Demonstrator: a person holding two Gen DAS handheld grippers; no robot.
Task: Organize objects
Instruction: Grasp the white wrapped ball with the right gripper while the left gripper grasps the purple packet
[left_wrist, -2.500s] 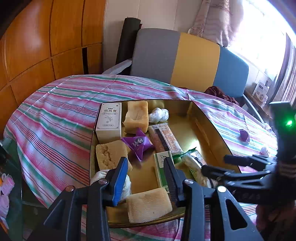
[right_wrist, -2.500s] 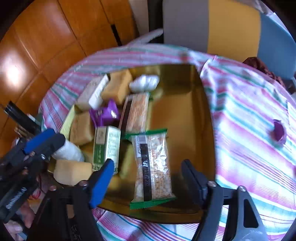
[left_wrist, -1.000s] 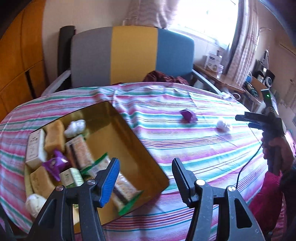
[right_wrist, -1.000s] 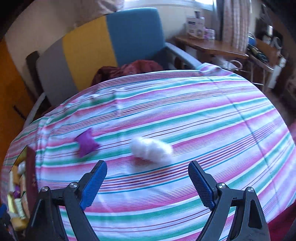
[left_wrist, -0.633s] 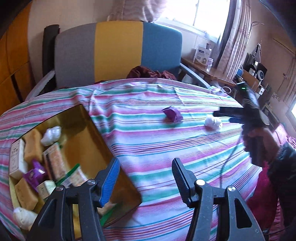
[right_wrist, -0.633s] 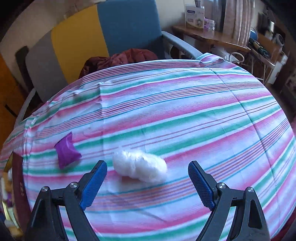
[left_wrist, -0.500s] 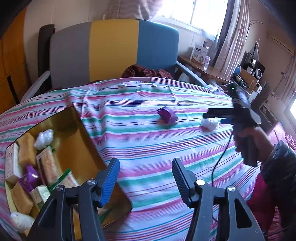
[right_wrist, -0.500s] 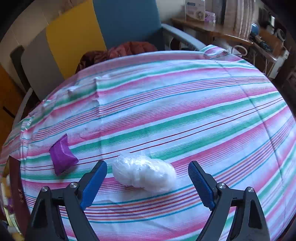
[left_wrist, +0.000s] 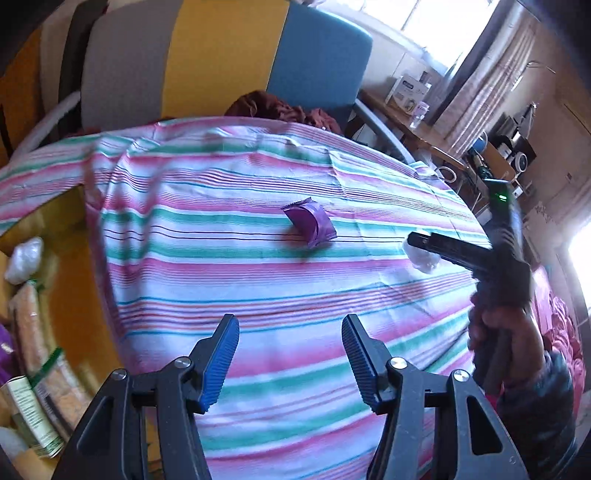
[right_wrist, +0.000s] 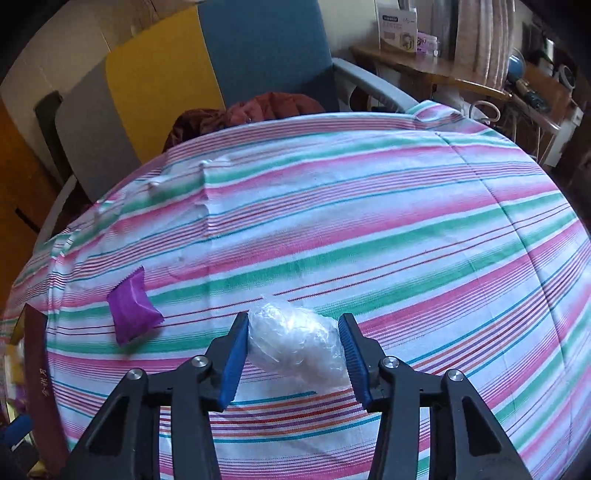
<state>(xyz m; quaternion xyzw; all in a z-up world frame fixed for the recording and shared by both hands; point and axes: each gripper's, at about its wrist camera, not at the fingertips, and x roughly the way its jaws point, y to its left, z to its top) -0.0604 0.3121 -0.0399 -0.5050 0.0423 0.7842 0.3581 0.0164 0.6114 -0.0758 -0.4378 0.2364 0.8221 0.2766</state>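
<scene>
The right gripper (right_wrist: 293, 354) has just been closing and now clenches the white wrapped bundle (right_wrist: 295, 345) on the striped tablecloth (right_wrist: 369, 229) — the purple packet (right_wrist: 133, 306) lies at its nine o'clock. The left gripper (left_wrist: 290, 363) hangs released over bare cloth, the purple packet (left_wrist: 309, 223) at its twelve o'clock.

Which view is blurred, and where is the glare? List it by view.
Left wrist view: motion blur smears the tray's contents and the striped tablecloth; the window is blown out. Right wrist view: sharper, the white wrapped bundle crisp; fisheye bulges the table.

Grey, yellow and blue chair (left_wrist: 221, 66) beside bright curtained window (left_wrist: 436, 33).
</scene>
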